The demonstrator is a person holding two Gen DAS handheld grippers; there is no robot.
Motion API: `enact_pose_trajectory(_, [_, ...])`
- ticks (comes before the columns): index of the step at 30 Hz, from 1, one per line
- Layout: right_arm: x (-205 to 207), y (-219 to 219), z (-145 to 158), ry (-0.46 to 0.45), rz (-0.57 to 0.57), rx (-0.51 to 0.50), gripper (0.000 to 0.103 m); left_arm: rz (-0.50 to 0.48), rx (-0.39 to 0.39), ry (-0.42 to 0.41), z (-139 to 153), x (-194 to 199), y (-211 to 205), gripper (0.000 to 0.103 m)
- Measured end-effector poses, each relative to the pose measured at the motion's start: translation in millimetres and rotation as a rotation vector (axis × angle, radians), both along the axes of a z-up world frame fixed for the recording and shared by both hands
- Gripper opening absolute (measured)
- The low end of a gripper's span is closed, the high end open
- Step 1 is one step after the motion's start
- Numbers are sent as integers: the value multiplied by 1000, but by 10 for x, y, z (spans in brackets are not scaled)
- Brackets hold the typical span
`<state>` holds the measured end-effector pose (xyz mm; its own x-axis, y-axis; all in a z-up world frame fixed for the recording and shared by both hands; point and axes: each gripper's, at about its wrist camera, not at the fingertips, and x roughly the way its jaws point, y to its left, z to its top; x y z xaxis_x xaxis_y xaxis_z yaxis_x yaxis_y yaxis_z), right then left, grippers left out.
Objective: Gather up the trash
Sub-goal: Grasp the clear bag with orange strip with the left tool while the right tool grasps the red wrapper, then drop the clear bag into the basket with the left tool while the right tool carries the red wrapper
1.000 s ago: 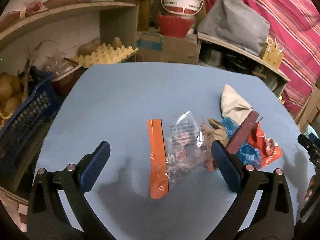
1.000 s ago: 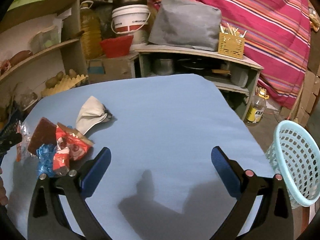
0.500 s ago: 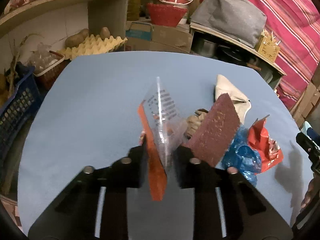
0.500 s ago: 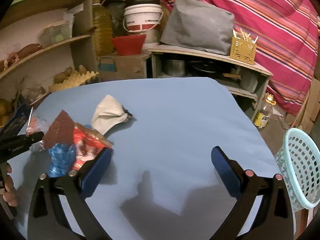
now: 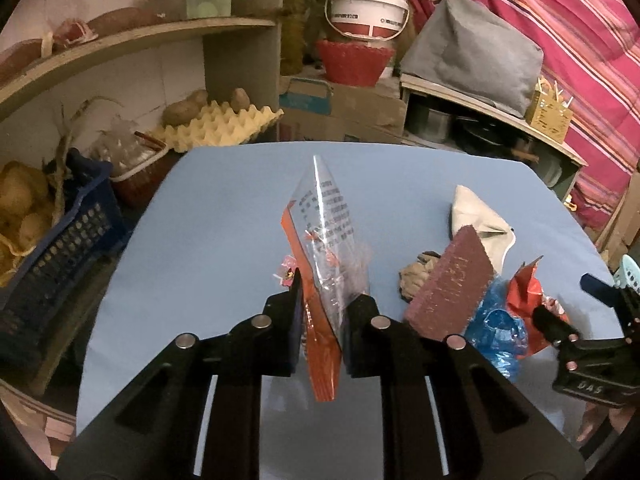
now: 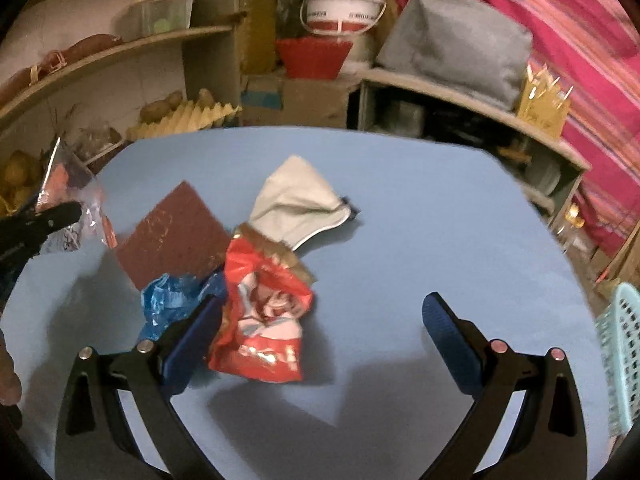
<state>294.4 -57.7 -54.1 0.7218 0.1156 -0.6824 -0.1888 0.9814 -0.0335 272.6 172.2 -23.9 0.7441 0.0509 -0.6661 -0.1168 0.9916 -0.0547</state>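
My left gripper (image 5: 322, 300) is shut on a clear plastic wrapper with an orange strip (image 5: 326, 236) and holds it upright above the blue table (image 5: 224, 208). The wrapper also shows at the left of the right wrist view (image 6: 68, 204). My right gripper (image 6: 320, 320) is open; its left finger sits against a red snack bag (image 6: 264, 308). Beside the bag lie a blue plastic bag (image 6: 172, 296), a maroon scouring pad (image 6: 176, 236) and a white cloth pouch (image 6: 296, 204). The same pile shows at the right of the left wrist view (image 5: 452, 276).
A pale teal mesh basket (image 6: 620, 352) stands off the table's right edge. A dark blue crate (image 5: 52, 256) of potatoes sits off the left edge. Shelves, an egg tray (image 5: 216, 124), a cardboard box and a white bucket (image 5: 366, 12) stand behind the table.
My left gripper closed on the clear wrapper and lifted it upright off the table. My right gripper moved left up to the red snack bag, still open.
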Motion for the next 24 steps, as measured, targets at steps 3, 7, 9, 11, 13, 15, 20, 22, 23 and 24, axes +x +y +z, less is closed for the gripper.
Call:
enact_pose_trajectory(3, [53, 34, -78, 17, 0, 0, 85, -1, 7, -8, 11, -10, -23, 14])
enact_pose_trajectory(7, [116, 17, -132, 51, 25, 44, 51, -9, 26, -13, 10, -15, -59, 14])
enact_pose_trajectory(9, [101, -22, -120, 45, 33, 63, 38, -11, 29, -16, 19, -4, -76, 14])
enact_pose_trajectory(11, [76, -90, -92, 34, 37, 73, 35, -11, 21, -20, 27, 0, -85, 14])
enact_pose_trajectory(13, [54, -163, -53, 16, 32, 74, 32, -9, 13, -26, 41, 6, -106, 14])
enact_pose_trajectory(15, [25, -284, -6, 4, 18, 86, 32, -11, 11, -33, 70, 8, -152, 14])
enact_pose_trajectory(20, [-61, -692, 129, -24, -19, 90, 32, -38, 32, -69, 166, -54, -392, 14])
enact_pose_trajectory(22, [-104, -839, 187, -38, -29, 79, 32, -58, 58, -84, 203, -99, -540, 14])
enact_pose_trajectory(23, [-129, -926, 216, -45, -36, 74, 32, -65, 64, -88, 215, -116, -605, 14])
enact_pose_trajectory(24, [-175, -1071, 256, -54, -48, 72, 32, -76, 64, -91, 228, -133, -693, 14])
